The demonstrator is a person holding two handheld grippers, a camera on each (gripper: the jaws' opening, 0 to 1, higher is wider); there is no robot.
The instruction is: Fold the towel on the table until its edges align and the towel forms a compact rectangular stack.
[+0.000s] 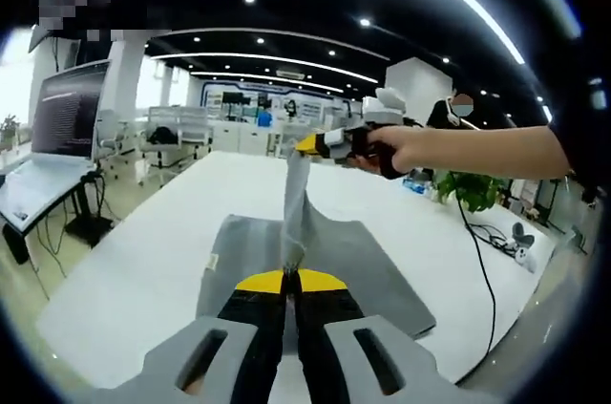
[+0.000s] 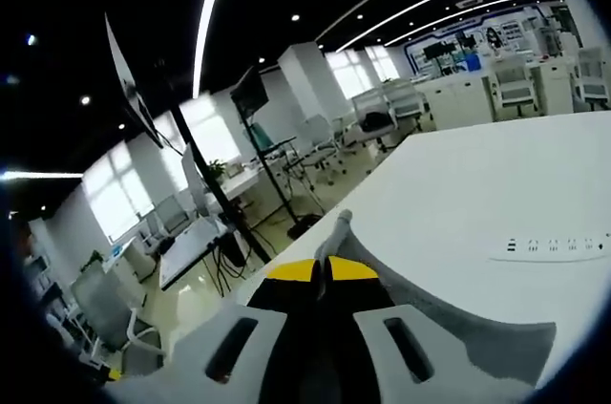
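A grey towel [image 1: 353, 256] lies spread on the white table [image 1: 143, 261]. One strip of it is pulled up in a ridge from the near edge to the far side. My left gripper [image 1: 290, 277] is shut on the towel's near edge, its yellow tips pinching the cloth. My right gripper [image 1: 307, 144], held in a person's hand, comes into the left gripper view from the right and holds the far corner lifted high above the table. In the right gripper view my right gripper [image 2: 323, 270] is shut on the towel [image 2: 449, 323], a grey fold sticking up between its yellow tips.
A white power strip [image 2: 549, 247] lies on the table to the right of the towel. A green plant [image 1: 473, 189] and a black cable [image 1: 477, 251] are at the table's right side. A monitor on a stand [image 1: 67, 113] and office chairs stand to the left.
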